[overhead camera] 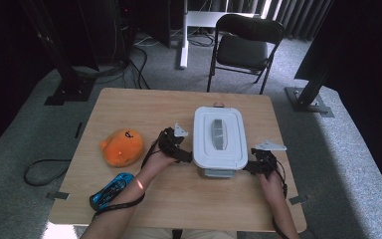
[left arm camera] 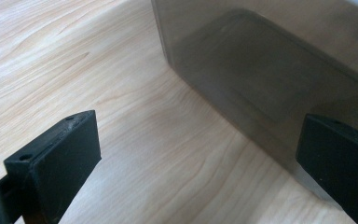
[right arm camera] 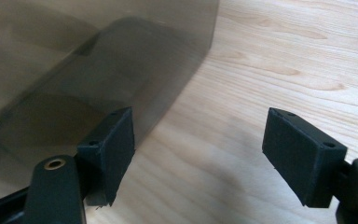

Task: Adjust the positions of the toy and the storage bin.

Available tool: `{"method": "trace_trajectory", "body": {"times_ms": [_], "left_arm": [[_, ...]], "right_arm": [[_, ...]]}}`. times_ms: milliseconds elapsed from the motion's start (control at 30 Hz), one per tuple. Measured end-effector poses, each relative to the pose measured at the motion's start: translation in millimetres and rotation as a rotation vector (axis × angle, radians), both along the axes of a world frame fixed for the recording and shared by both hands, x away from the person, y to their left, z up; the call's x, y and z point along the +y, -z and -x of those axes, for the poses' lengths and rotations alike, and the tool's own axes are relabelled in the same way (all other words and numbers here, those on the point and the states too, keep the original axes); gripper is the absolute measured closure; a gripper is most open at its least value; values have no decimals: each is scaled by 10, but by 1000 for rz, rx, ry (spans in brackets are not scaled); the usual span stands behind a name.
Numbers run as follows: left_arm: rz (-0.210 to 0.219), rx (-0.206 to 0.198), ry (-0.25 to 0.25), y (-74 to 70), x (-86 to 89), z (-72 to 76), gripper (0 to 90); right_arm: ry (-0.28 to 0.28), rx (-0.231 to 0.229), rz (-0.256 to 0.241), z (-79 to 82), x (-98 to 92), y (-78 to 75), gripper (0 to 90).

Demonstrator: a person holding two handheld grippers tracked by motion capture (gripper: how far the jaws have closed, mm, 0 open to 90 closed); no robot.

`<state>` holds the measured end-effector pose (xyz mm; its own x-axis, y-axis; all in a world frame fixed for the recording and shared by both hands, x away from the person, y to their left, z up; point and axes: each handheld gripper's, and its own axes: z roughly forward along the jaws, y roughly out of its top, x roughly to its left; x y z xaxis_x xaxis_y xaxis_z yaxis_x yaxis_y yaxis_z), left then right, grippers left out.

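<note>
Right now your counter (overhead camera: 129, 104) carries the storage box (overhead camera: 218, 134) just right of its middle, lid on, long axis running away from you, its near short end with the latch facing you. You look to be at the approach step, flanking its near corners. Your left hand-held gripper (overhead camera: 178, 148) sits released beside the left wall, jaws spread with nothing between them; your right hand-held gripper (overhead camera: 259, 162) likewise at the right. Next, I judge, you must close in evenly on both sides.

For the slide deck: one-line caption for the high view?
Both open grippers, left and right, flank a lidded box on the table.
</note>
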<state>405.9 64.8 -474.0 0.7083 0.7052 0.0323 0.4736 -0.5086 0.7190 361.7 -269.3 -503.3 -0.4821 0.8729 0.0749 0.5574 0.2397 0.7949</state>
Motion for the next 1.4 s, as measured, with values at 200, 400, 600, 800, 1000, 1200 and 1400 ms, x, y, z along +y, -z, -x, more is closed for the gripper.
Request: {"method": "trace_trajectory", "body": {"times_ms": [200, 400, 600, 800, 1000, 1200, 1400], "left_arm": [[-5, -10, 1, -19, 99, 153, 5], [-9, -10, 4, 6, 183, 312, 16], [-17, -3, 18, 27, 216, 487, 16], [0, 0, 28, 75, 257, 612, 16], [25, -2, 17, 176, 320, 572, 15], [11, 9, -43, 231, 375, 339, 15], [21, -15, -78, 194, 377, 151, 14]], "right_arm": [[-25, -9, 4, 134, 92, -3, 254], [-64, -13, 12, 300, 177, -18, 259], [-93, -16, 16, 411, 205, -27, 259], [-111, -20, 1, 501, 196, -7, 258], [-110, -6, -38, 470, 141, 55, 204], [-24, 7, 34, 212, 56, 153, 193], [42, 3, 10, -40, -51, 152, 193]]}}
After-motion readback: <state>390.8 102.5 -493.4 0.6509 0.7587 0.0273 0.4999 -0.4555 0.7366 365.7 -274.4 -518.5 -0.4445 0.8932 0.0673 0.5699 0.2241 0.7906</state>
